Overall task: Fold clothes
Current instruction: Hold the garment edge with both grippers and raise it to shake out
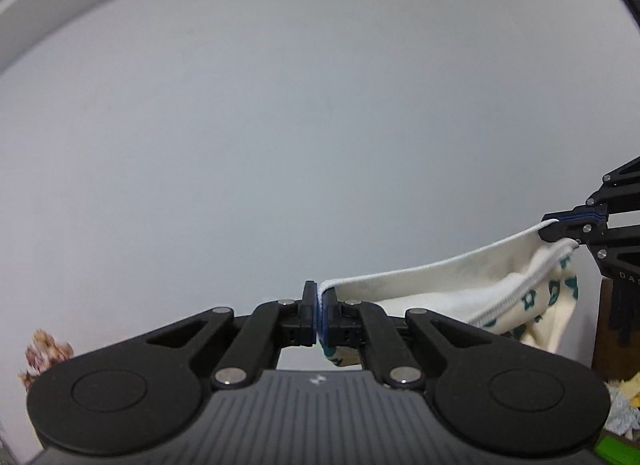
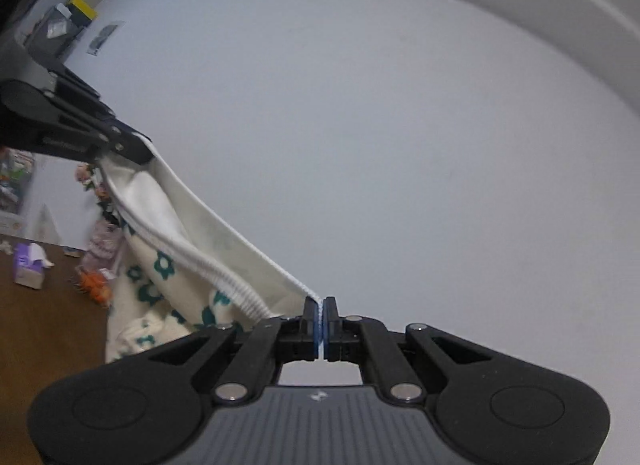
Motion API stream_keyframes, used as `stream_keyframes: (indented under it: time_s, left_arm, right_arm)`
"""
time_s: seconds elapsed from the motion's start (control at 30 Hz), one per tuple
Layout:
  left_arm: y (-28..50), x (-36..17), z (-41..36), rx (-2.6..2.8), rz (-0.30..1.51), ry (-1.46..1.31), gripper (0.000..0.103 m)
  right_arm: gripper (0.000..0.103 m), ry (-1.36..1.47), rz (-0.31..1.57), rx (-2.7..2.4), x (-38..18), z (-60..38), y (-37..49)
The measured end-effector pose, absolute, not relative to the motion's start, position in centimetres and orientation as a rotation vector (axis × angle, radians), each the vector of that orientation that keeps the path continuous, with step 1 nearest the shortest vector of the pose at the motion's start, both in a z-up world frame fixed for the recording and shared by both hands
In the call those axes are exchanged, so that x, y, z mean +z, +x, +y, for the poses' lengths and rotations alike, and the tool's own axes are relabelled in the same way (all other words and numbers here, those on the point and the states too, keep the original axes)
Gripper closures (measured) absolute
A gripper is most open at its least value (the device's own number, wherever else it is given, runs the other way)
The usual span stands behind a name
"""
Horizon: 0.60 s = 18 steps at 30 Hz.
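A cream garment with a teal flower print and a ribbed white waistband hangs in the air between both grippers. My left gripper is shut on one end of the waistband, pointing level at a pale wall. The right gripper shows at the right edge of the left wrist view, clamped on the other end. In the right wrist view my right gripper is shut on the band's edge, and the garment droops down to the left toward the left gripper, which pinches the far end.
A brown table lies low at the left, with a small purple and white carton and orange bits on it. Dried flowers show at lower left. Patterned cloth lies at lower right. A plain wall fills both views.
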<state>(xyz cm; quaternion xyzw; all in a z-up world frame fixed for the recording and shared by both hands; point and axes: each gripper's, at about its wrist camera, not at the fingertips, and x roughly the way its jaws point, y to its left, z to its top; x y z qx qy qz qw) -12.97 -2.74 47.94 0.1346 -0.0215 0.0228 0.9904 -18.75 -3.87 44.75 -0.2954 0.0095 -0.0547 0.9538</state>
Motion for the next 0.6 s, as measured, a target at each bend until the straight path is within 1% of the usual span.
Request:
stream_keyframes:
  time_s: [0.1,0.23,0.33,0.4,0.53,0.6]
  left_arm:
    - [-13.6,48.4,-3.1,0.048,-0.059,0.267,0.101]
    - [-14.3,48.5,-4.0,0.031,-0.079,0.285,0.101]
    - [-12.8,47.8,-4.1,0.030,-0.021,0.308,0.100]
    - [-11.9,47.1,-4.0,0.018,0.008,0.310,0.100]
    - [-9.6,45.9,-3.8,0.017,0.044,0.310,0.100]
    - [-7.1,44.6,-3.5,0.020,0.074,0.302,0.101]
  right_arm:
    - [0.103,-0.632,-0.003,-0.155,45.4,-3.1,-19.6]
    - [0.103,-0.673,-0.008,-0.182,44.9,-2.2,-20.2]
    - [0.103,-0.703,0.057,-0.187,44.2,-2.6,-19.1]
    - [0.103,-0.676,0.123,-0.127,43.8,-2.9,-18.4]
    - [0.103,-0.625,0.163,-0.069,42.2,-3.7,-16.2]
    - [0.103,-0.594,0.181,-0.043,41.4,-4.2,-14.4]
